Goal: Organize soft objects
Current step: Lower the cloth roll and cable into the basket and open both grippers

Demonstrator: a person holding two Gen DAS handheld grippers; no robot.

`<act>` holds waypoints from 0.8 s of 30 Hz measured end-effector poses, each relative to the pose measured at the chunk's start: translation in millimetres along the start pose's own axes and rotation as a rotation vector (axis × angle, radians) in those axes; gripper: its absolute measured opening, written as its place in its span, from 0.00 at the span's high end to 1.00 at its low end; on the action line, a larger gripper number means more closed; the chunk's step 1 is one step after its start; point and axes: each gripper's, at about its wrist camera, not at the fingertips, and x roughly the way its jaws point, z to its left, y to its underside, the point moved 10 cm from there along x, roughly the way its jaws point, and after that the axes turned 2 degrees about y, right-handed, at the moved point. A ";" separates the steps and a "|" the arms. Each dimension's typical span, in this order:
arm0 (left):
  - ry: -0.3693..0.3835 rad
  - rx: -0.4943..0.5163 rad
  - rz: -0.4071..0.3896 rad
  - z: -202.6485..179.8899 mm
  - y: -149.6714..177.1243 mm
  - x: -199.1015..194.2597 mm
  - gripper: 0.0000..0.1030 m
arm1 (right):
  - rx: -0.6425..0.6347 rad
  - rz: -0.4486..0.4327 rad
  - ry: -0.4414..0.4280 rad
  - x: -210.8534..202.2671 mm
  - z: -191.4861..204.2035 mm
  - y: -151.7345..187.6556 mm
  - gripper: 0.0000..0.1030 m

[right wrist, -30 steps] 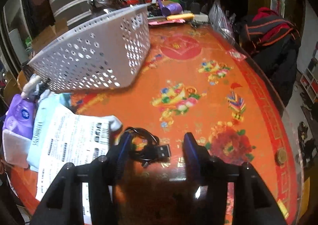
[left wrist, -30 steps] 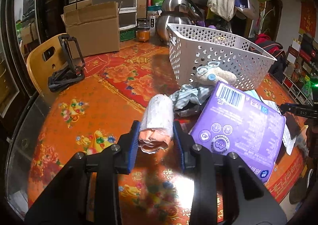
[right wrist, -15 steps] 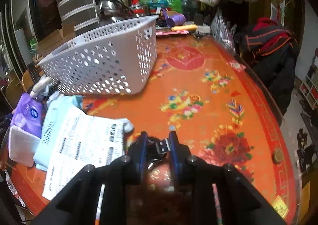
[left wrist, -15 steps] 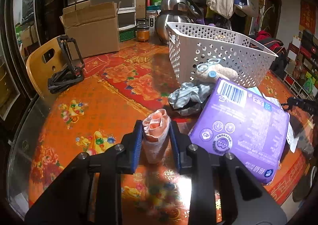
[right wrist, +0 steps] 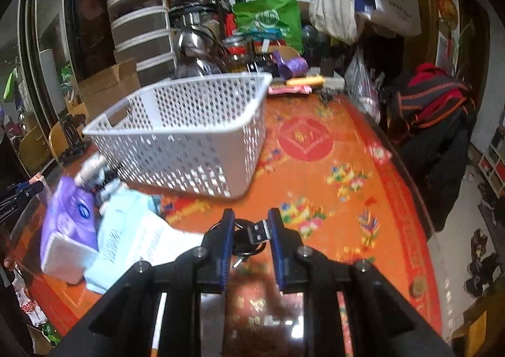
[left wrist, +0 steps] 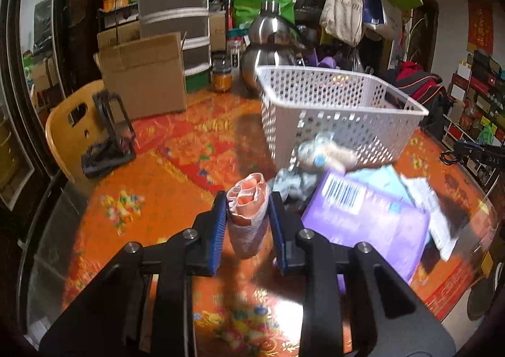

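Note:
My left gripper [left wrist: 247, 212] is shut on a rolled white and orange cloth [left wrist: 247, 221] and holds it upright above the table. The white perforated basket [left wrist: 334, 111] stands ahead to the right; it also shows in the right wrist view [right wrist: 189, 133]. A plush toy [left wrist: 328, 153] and a grey crumpled cloth [left wrist: 295, 183] lie in front of the basket. My right gripper [right wrist: 249, 232] is shut on a coiled black USB cable [right wrist: 252, 235], lifted off the table.
A purple tissue pack [left wrist: 366, 218], a light blue pack [right wrist: 126, 224] and a paper sheet [left wrist: 432, 215] lie on the orange table [right wrist: 331, 174]. A cardboard box [left wrist: 142, 73], metal kettles [left wrist: 268, 54] and a black stand [left wrist: 107, 136] sit at the back and left.
Both grippers closed and lifted: the left took the cloth roll and turned it upright, the right took the USB cable off the table. Both views rose.

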 end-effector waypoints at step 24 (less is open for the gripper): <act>0.090 -0.006 0.128 -80.5 -204.8 116.0 0.77 | -0.092 0.088 0.040 124.5 33.2 -154.8 0.80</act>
